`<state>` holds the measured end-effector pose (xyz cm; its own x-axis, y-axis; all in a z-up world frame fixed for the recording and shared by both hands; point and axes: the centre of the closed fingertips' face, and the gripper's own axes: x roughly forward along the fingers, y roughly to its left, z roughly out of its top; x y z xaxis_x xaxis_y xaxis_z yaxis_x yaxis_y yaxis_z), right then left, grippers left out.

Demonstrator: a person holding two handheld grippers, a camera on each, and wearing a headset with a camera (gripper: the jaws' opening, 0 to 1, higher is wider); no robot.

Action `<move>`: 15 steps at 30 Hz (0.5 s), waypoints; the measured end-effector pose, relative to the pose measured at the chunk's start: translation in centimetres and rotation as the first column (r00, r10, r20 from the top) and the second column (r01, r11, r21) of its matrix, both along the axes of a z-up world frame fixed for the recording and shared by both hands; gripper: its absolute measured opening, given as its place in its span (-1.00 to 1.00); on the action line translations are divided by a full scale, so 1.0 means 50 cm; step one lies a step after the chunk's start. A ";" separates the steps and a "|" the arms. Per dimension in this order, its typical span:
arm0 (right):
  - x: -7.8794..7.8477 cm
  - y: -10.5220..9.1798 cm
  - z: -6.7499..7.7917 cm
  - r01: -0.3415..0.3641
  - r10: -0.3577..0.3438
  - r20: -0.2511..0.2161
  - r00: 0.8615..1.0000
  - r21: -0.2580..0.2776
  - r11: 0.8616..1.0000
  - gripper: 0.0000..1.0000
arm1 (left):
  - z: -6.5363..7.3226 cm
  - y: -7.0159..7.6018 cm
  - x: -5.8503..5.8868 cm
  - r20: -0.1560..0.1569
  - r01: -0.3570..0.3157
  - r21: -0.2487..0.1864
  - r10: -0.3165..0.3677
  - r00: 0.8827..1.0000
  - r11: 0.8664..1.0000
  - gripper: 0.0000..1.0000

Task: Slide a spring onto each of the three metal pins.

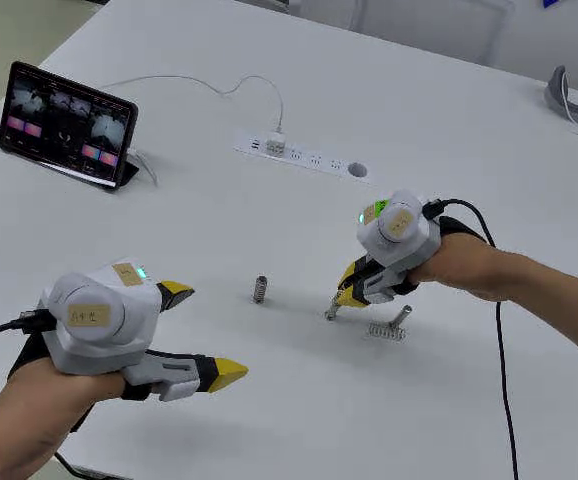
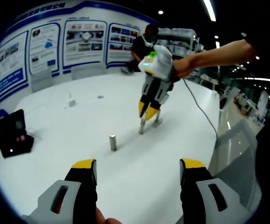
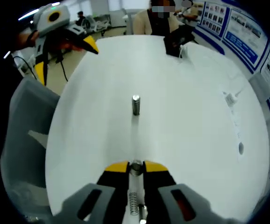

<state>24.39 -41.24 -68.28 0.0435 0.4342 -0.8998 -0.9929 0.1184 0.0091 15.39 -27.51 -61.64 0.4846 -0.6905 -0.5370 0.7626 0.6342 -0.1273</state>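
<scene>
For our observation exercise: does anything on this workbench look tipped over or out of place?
Yes. Beside the right gripper, which grips a third pin, a spring and pin lie flat on the table, while another sprung pin stands upright. Nothing looks spilled or damaged.

First pin [image 1: 260,289]: spring on, upright mid-table | second pin [image 1: 332,312]: spring on, tilted, clamped in my right gripper [image 1: 344,298] | third pin [image 1: 401,317]: touching a lying spring [image 1: 383,331].

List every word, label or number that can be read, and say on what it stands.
Nothing is readable.
Tan stickers on the left gripper and right gripper: writing too small.
Wall posters: blurred.
Blue wall banner: characters blurred.
Tablet screen: too small.
</scene>
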 end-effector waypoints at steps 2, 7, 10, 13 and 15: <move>-0.001 0.003 -0.005 -0.005 0.005 -0.001 1.000 -0.004 1.000 -0.75 | 0.000 0.002 0.000 -0.001 -0.003 0.000 0.003 1.000 1.000 0.47; 0.000 0.006 -0.018 -0.017 0.017 -0.002 1.000 -0.021 1.000 -0.75 | -0.002 0.008 -0.002 -0.005 -0.009 0.002 0.009 1.000 1.000 0.47; 0.000 0.006 -0.025 -0.022 0.022 -0.002 1.000 -0.029 0.999 -0.75 | -0.004 0.013 -0.002 -0.006 -0.012 0.004 0.012 1.000 1.000 0.46; 0.001 0.006 -0.034 -0.021 0.020 -0.007 1.000 -0.034 0.999 -0.74 | -0.007 0.020 -0.001 -0.009 -0.018 0.005 0.018 1.000 1.000 0.46; 0.000 0.006 -0.037 -0.023 0.023 -0.007 1.000 -0.037 0.999 -0.74 | -0.008 0.021 0.000 -0.009 -0.020 0.005 0.020 1.000 1.000 0.46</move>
